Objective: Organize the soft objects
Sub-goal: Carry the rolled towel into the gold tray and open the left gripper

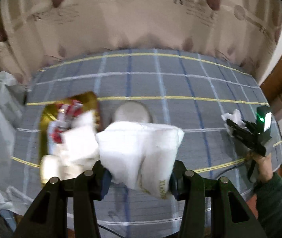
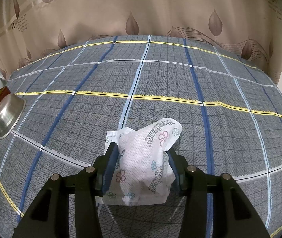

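Nearest the left wrist camera, the left gripper (image 1: 139, 175) has its jaws closed partway on a white soft pack (image 1: 141, 148), the blue pads pressing its lower sides; gold lettering near one corner reads "XIAN", the rest cut off by the fold. The pack hangs above the checked blue-grey bedspread (image 1: 180, 83), the largest thing in view, crossed by yellow, white and blue lines. Behind it hangs a beige curtain (image 2: 160, 10) printed with brown leaves and the word "love", plus small text too fine to read in full. To the left a gold box (image 1: 47, 123) holds red-and-white packets and white soft items, blurred. An upturned steel bowl (image 2: 8, 115) sits beside it, near the bed's left edge.

In the right wrist view the right gripper (image 2: 142, 166) clamps a crumpled white wipes packet (image 2: 146, 158) down on the bedspread; "Hygiene" is printed on it among small flower outlines. A dark green sleeve (image 1: 271, 198) shows behind that gripper.
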Available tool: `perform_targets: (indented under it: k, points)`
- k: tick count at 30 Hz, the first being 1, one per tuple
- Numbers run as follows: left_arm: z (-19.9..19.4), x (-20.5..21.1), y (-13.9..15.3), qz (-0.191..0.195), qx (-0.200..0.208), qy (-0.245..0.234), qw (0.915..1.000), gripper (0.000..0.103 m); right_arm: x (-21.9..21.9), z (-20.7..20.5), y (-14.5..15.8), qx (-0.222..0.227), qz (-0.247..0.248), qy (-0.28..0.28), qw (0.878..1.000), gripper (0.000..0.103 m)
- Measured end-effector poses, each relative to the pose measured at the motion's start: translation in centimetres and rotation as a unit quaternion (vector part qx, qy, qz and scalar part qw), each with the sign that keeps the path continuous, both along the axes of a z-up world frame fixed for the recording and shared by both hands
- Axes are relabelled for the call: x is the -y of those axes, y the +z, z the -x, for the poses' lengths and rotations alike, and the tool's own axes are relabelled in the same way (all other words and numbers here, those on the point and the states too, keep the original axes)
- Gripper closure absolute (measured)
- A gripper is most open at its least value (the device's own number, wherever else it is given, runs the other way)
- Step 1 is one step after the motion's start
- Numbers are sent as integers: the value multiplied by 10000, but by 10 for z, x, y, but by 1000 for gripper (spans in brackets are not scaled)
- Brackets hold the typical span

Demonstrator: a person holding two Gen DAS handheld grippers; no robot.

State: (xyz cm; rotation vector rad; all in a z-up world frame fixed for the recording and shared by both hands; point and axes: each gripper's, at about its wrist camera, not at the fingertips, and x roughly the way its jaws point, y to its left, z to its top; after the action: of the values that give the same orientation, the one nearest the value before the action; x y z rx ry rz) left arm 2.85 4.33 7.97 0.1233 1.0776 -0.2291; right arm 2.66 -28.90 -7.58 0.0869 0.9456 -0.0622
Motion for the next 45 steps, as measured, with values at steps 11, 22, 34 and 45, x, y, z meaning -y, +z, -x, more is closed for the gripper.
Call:
perform_targets:
  k: [11, 22, 34, 45]
  points:
    - [-38, -99, 20, -540, 363, 978, 9931, 55, 0, 0, 0, -3, 9, -1, 10000, 58]
    - [-98, -157, -53, -136, -70, 1646, 9862, 55, 0, 0, 0, -5, 16, 1, 10000, 58]
    - [-149, -179, -100, 127, -407, 1880, 9812, 41, 1, 0, 0, -11, 41, 0, 10000, 57]
    - [-164, -188, -100, 266, -445, 1937, 9797, 29, 1, 0, 0, -18, 66, 3, 10000, 57]
